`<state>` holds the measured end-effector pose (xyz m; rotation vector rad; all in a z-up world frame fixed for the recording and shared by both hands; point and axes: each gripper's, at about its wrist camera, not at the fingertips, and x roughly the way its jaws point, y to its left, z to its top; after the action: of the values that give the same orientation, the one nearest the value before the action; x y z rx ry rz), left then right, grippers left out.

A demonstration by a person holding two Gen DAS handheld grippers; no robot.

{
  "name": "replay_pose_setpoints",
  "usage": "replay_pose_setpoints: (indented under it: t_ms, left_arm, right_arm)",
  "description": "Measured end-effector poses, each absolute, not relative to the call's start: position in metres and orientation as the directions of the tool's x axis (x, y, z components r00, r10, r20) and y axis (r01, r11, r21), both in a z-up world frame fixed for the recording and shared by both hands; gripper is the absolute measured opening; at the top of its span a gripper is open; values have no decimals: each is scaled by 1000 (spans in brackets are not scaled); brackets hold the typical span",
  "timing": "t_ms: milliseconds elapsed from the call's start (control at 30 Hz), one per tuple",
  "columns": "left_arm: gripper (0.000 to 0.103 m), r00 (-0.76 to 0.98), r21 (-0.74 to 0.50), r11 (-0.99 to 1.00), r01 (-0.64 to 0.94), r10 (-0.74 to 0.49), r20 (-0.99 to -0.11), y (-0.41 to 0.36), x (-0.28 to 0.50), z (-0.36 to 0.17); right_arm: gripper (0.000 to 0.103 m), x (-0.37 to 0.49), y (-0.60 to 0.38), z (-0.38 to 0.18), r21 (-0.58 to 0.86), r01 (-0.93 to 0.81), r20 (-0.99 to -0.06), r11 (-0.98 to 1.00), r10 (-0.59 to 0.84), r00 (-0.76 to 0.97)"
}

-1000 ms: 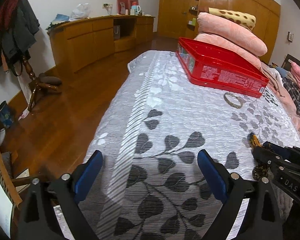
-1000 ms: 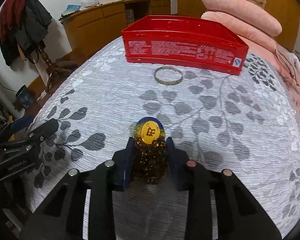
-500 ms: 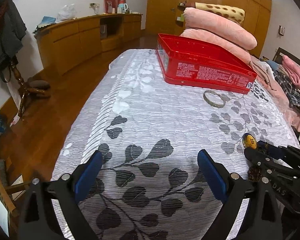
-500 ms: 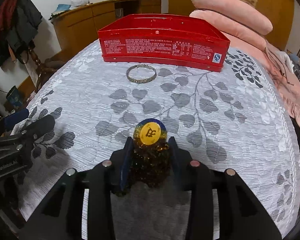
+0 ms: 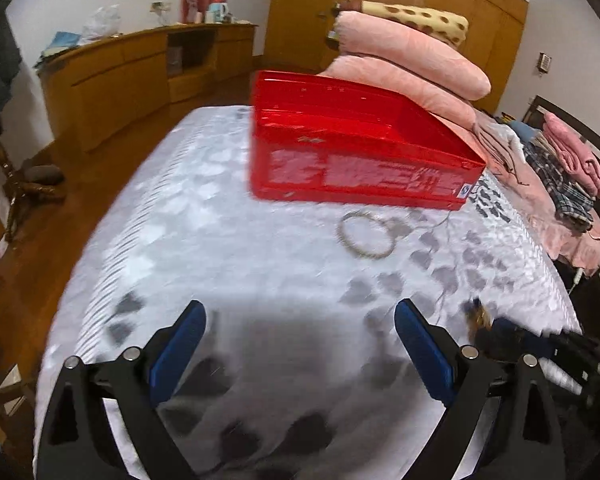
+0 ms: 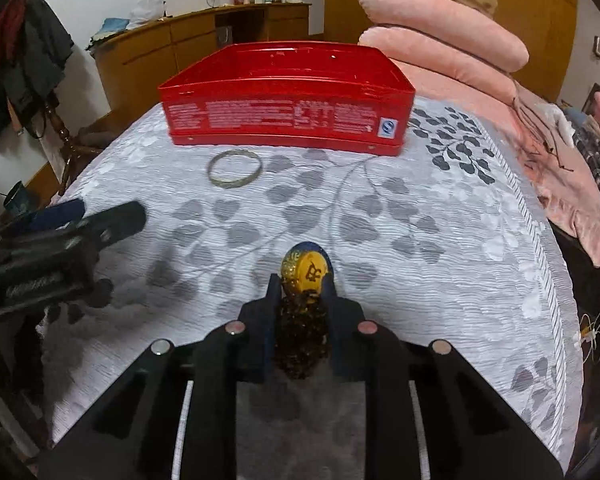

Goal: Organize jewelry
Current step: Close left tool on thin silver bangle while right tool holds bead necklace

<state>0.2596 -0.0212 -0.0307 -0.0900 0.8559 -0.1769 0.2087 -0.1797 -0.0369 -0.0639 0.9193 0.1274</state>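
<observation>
**Right wrist view: beads in my grip, red box not yet filled**

Right wrist view shows the bed point(image 6: 440, 208) under a grey leaf-pattern cover, and on its far part stands the red box point(image 6: 288, 120), open at the top. From both cameras I see nothing inside the box, though its floor is only partly visible. Just in front of it lies the metal bangle point(image 6: 234, 169), flat on the cover and apart from the box wall. My right gripper point(image 6: 300, 292) is clenched on the dark beaded bracelet with a yellow charm point(image 6: 306, 274), held above the cover and well short of the box. My left gripper point(image 5: 300, 344) is released and holds nothing. I judge that both pieces remain to be placed. The left wrist view is blurred, so the bangle's pattern is hard to make out.
</observation>
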Motion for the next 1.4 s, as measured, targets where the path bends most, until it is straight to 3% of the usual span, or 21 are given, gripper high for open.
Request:
replay_pose_setpoints:
  t_ms: [567, 867, 967, 1167, 1267, 1400]
  left_arm:
    - [91, 573, -89, 980, 180, -177, -800, -76, 326, -52]
    - [48, 599, -31, 988, 151, -116, -792, -75, 328, -49]
    - [48, 600, -37, 988, 153, -122, -791, -73, 329, -48]
    - [48, 602, -65, 984, 166, -153, -784, -66, 322, -46]
    - [48, 603, -69, 983, 172, -160, -781, -63, 317, -46]
    - [48, 598, -77, 982, 175, -168, -784, -62, 317, -47]
  right_arm:
    - [20, 233, -215, -40, 20, -86, -789, 996, 69, 610]
    - [21, 275, -233, -42, 30, -54, -802, 998, 56, 595]
    - [22, 279, -233, -44, 30, -52, -802, 998, 55, 595]
    - [34, 279, -236, -48, 49, -48, -808, 998, 68, 585]
    - [53, 277, -236, -48, 38, -49, -809, 998, 60, 585]
    - [55, 276, -238, -50, 33, -52, -811, 998, 57, 582]
